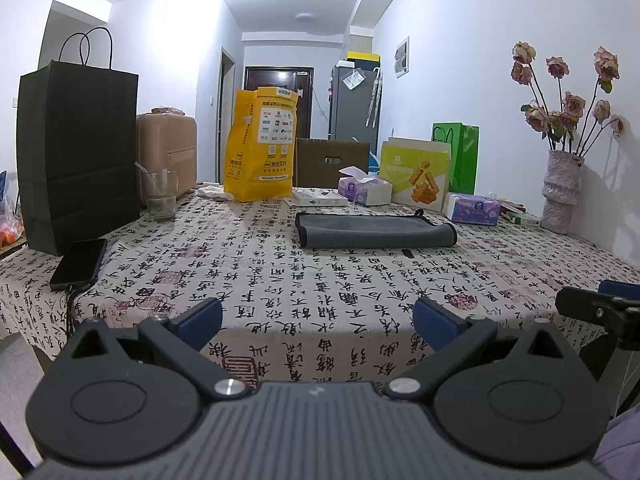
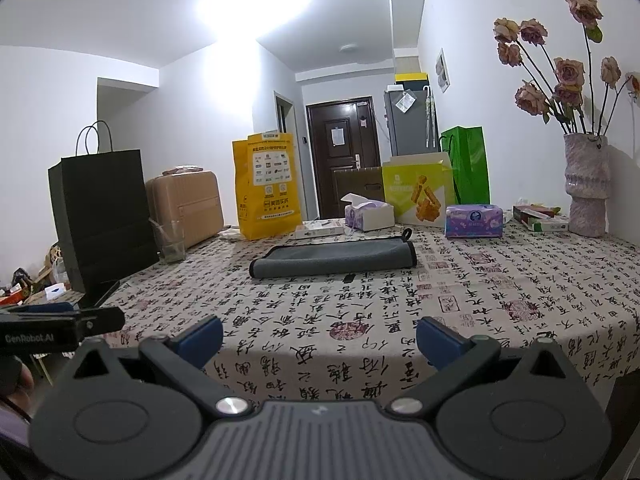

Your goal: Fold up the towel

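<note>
A grey towel (image 1: 376, 231) lies folded into a long strip on the table's calligraphy-print cloth (image 1: 280, 280), past the middle; it also shows in the right wrist view (image 2: 334, 258). A small black loop sticks up at its far right corner. My left gripper (image 1: 318, 320) is open and empty, back at the table's near edge. My right gripper (image 2: 319, 338) is open and empty too, also at the near edge. Each gripper shows at the side of the other's view: the right one (image 1: 600, 308), the left one (image 2: 72, 322).
A black paper bag (image 1: 76, 152), a phone (image 1: 80, 264) and a glass (image 1: 160, 194) stand at left. A yellow bag (image 1: 260, 144), tissue boxes (image 1: 364, 188), a snack box (image 1: 416, 174), a green bag (image 1: 462, 158) and a flower vase (image 1: 562, 192) line the back and right.
</note>
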The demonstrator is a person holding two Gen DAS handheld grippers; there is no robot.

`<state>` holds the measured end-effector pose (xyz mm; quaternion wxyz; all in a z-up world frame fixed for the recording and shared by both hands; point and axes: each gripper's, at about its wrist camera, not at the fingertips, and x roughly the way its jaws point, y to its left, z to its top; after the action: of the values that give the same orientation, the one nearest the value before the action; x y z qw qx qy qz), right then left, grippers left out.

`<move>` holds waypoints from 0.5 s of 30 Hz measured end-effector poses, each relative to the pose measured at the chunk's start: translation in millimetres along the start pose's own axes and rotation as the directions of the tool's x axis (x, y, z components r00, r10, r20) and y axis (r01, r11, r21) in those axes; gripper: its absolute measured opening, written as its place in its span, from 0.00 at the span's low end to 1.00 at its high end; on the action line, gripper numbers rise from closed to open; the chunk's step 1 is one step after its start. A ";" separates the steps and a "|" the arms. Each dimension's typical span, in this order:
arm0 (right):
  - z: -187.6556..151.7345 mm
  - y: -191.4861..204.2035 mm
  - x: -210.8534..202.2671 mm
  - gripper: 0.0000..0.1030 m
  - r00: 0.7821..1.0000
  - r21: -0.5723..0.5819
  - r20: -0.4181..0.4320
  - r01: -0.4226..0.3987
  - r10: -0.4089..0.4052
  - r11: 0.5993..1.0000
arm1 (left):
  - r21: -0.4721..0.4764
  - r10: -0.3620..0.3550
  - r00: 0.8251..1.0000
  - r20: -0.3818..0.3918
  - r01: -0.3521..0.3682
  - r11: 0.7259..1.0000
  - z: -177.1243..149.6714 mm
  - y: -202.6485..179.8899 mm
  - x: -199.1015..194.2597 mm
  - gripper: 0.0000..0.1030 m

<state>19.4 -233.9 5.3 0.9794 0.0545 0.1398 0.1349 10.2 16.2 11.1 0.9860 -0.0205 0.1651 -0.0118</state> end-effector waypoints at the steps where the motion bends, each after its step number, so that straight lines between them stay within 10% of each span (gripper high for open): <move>1: -0.1 0.0 0.0 1.00 1.000 0.000 0.000 0.000 0.000 1.000 | 0.000 0.000 1.000 0.000 0.000 1.000 0.0 0.0 0.0 1.00; 15: -0.7 1.1 0.2 1.00 1.000 0.002 -0.002 -0.001 0.001 1.000 | 0.000 0.001 1.000 0.001 -0.001 1.000 0.0 -0.1 -0.1 1.00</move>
<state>19.1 -232.7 4.7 0.9792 0.0554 0.1407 0.1353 10.1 16.1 11.1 0.9860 -0.0205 0.1649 -0.0113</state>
